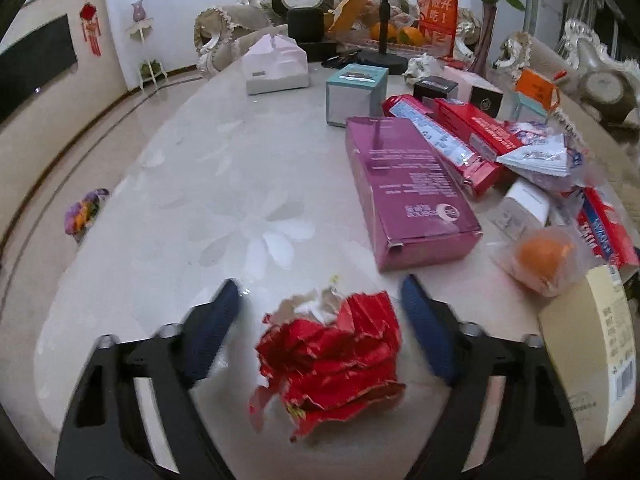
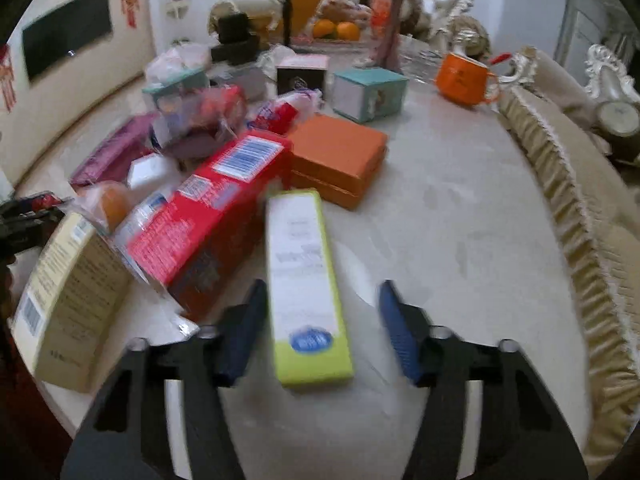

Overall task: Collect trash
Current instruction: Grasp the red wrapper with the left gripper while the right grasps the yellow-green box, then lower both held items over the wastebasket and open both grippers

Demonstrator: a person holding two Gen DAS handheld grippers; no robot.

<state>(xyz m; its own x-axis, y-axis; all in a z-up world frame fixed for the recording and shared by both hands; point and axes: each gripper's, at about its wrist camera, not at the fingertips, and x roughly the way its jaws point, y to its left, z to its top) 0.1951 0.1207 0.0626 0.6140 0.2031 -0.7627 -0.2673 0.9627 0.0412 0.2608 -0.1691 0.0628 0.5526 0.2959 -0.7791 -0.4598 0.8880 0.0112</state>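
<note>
1. Left wrist view: left gripper (image 1: pixel 320 312) has its jaws apart, straddling the red wrapper (image 1: pixel 332 360) on the table (image 1: pixel 180 200). Pads (image 1: pixel 214 328) are clear of it on both sides. Step looks like pre-grasp; next move calls for closing on the crumpled paper and lifting. Purple box (image 1: pixel 408 192) lies just beyond.
2. Right wrist view: right gripper (image 2: pixel 320 320) is also apart around the green-white box (image 2: pixel 306 288); left pad close, right pad well off, blurry. Next: close squarely, then lift clear of the red box (image 2: pixel 208 216) beside it.
</note>
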